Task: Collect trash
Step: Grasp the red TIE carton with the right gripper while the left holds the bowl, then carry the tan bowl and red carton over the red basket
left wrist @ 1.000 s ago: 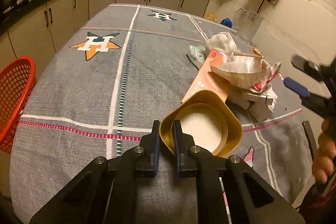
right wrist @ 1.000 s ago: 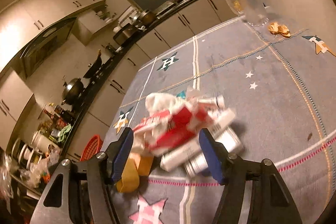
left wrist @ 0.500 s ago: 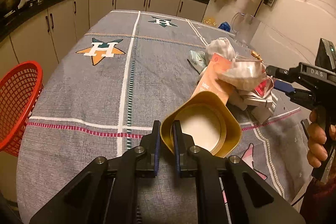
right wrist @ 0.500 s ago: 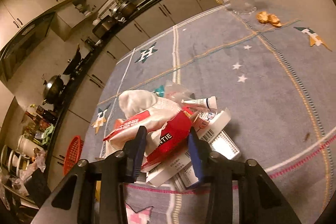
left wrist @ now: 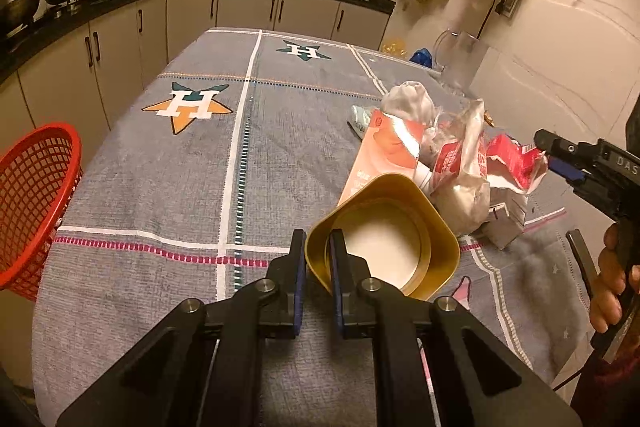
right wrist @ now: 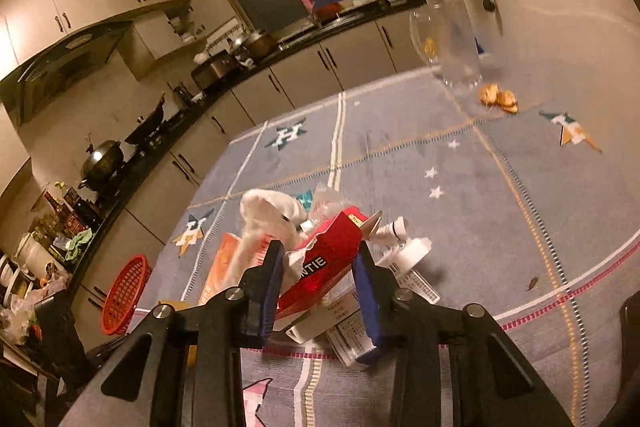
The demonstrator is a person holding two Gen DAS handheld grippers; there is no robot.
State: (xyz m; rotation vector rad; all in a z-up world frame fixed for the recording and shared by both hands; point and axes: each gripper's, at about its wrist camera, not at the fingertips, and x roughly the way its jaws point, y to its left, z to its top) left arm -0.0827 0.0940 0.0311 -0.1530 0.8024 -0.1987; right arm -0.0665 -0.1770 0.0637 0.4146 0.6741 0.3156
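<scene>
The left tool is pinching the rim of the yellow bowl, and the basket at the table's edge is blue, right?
Not quite. The basket is red, as the left wrist view shows. The left tool is indeed pinching the rim of the yellow bowl.

Since a second ago the right gripper (right wrist: pixel 320 275) has narrowed from wide open to clamp the crumpled red paper wrapper (right wrist: pixel 324 263). That wrapper, with its clear plastic film (left wrist: pixel 464 163), now stands raised above the white cartons (right wrist: pixel 348 323) beneath.
</scene>
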